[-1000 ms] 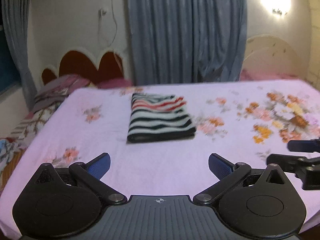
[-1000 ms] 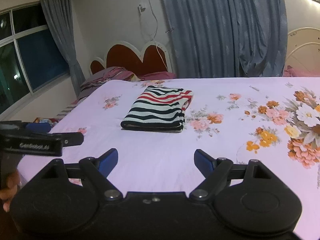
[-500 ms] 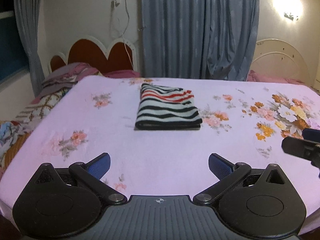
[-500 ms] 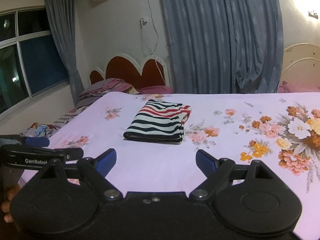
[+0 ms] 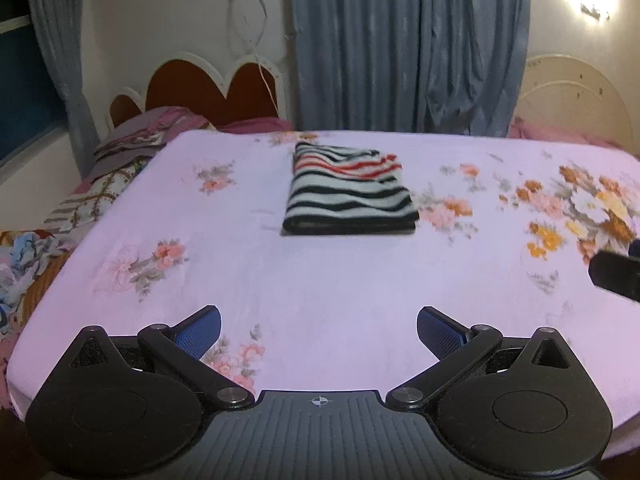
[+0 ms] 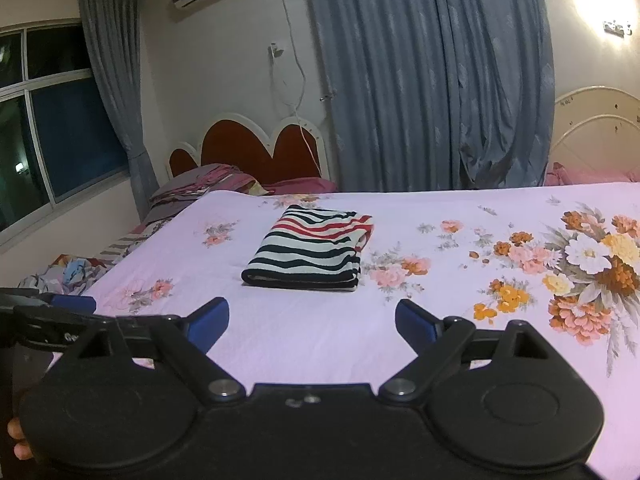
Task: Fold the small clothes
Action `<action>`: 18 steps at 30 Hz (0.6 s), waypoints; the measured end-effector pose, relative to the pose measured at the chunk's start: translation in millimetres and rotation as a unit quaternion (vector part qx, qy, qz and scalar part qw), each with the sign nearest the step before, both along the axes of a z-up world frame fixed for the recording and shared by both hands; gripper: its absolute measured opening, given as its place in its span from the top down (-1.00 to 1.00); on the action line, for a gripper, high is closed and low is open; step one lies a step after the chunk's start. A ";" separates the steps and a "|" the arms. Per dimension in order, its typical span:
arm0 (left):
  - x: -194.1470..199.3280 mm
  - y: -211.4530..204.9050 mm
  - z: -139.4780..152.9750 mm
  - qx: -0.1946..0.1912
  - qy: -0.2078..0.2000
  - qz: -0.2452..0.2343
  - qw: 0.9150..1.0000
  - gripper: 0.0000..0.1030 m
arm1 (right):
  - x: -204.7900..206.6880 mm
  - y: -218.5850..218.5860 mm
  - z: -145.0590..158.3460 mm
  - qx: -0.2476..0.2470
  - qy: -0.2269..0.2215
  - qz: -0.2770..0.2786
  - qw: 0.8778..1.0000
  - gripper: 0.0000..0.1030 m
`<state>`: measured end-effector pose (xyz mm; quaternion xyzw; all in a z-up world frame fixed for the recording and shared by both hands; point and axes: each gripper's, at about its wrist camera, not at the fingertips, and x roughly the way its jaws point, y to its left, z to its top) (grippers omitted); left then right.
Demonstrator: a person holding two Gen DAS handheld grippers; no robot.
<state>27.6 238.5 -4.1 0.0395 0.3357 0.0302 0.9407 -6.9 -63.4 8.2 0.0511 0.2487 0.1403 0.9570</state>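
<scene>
Blue rubber pads line the fingers of both tools; each pair stands spread wide with nothing between them. The left gripper (image 5: 318,330) and the right gripper (image 6: 312,322) hover above the near edge of the bed (image 5: 340,280), neither touching the sheet.

Ahead of both sets of fingers, across a bare stretch of pink floral sheet, lies the striped garment (image 5: 348,190). In the left view it sits straight ahead, centred between the fingers. In the right view it sits ahead and slightly toward the left finger (image 6: 208,320). The two grippers appear about equally far from it; neither is clearly nearer.

The garment (image 6: 310,250) is a compact, roughly square packet of several layers. Its long axis runs away from the fingers, toward the headboard (image 5: 200,88). The near edge is a rounded, closed fold; black and white stripes cover the near part, and red and white stripes the far part. A loose flap shows at the far right corner. The packet appears already folded, so the task looks essentially complete.
</scene>
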 end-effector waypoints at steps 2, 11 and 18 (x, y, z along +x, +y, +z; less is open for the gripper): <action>-4.6 1.5 0.9 -0.014 -0.017 0.004 1.000 -1.00 | -0.3 0.4 -0.6 0.001 0.000 0.000 1.000 -0.74; -16.6 5.5 2.6 -0.021 -0.078 0.028 0.996 -1.00 | 1.9 2.2 -1.2 -0.002 -0.003 0.005 1.000 -0.74; -10.5 -6.8 6.7 -0.011 -0.067 -0.001 0.998 -1.00 | 3.2 2.6 -2.6 -0.002 -0.002 0.002 1.000 -0.75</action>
